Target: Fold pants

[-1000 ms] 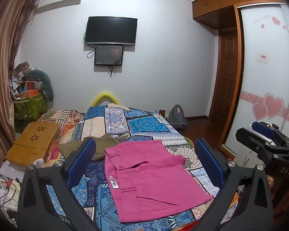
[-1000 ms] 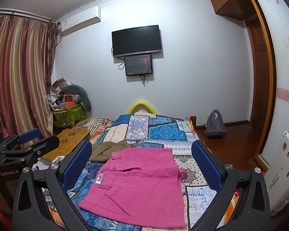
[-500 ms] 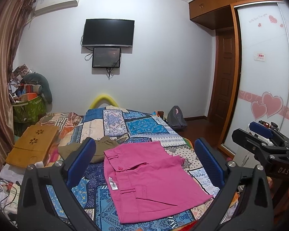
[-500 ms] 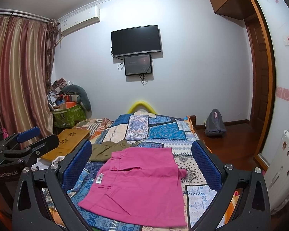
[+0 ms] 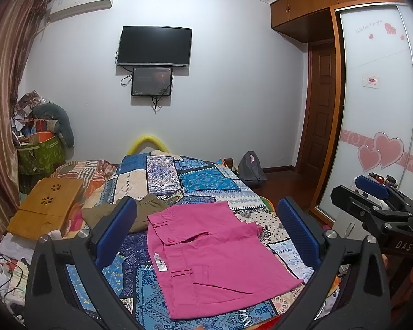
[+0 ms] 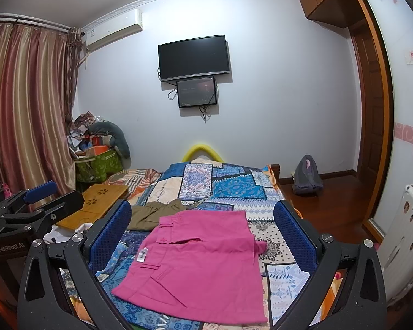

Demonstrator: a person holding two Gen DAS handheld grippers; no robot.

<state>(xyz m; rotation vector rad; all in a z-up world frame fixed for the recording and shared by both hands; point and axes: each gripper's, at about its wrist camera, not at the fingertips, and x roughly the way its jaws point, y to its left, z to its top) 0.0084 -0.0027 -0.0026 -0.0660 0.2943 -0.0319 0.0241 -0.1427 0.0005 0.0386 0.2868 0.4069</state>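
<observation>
Left gripper [image 5: 206, 231] and right gripper [image 6: 202, 228] hovering with jaws spread wide, gripping nothing. Pink pants [image 6: 203, 264] lying flat on patchwork bedspread [image 6: 234, 187], ahead of and below both tools, apparently already folded compact. Advice: lowering toward near corners, pinching full fabric thickness before lifting.

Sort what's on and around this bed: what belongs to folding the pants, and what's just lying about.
For the job: pink pants, left gripper, right gripper, both open and empty.

Lying about: olive garment, wooden lap tray, grey backpack, green bin.
</observation>
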